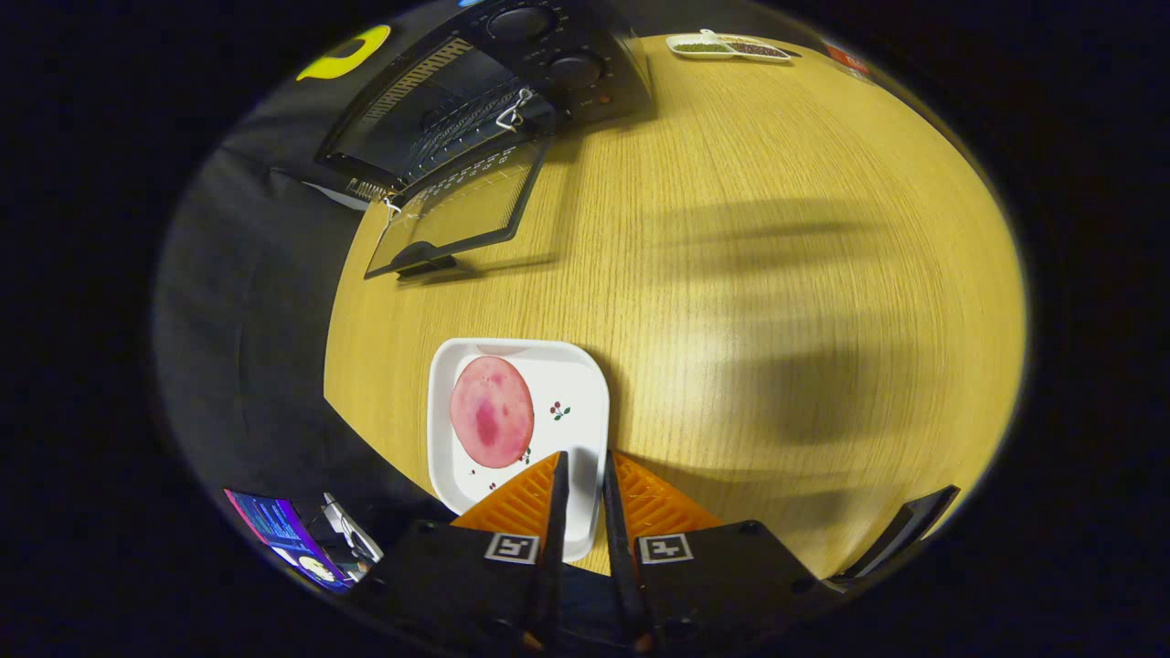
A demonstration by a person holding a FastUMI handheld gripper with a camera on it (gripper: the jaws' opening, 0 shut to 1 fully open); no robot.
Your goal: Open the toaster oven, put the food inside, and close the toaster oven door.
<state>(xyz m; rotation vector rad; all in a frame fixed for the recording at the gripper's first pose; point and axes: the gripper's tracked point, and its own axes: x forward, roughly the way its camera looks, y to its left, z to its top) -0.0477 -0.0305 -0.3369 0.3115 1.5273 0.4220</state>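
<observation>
A round pink slice of food [492, 411] lies on a white square plate [567, 384] near the front of the wooden table. My gripper [583, 457] hovers over the plate's near right corner, just right of the slice. Its fingers are almost together, with nothing held between them. Far beyond the fingers, at the table's back left corner, stands the black toaster oven [548, 55]. Its glass door [457, 206] is folded down open, with the handle [422, 260] pointing toward me. The wire rack [457, 119] shows inside.
A white divided dish [727, 46] holding dark seeds sits at the far end of the table [777, 228]. The table's left edge runs close beside the plate and the oven door. A lit screen [283, 535] lies below the table, to the left of the fingers.
</observation>
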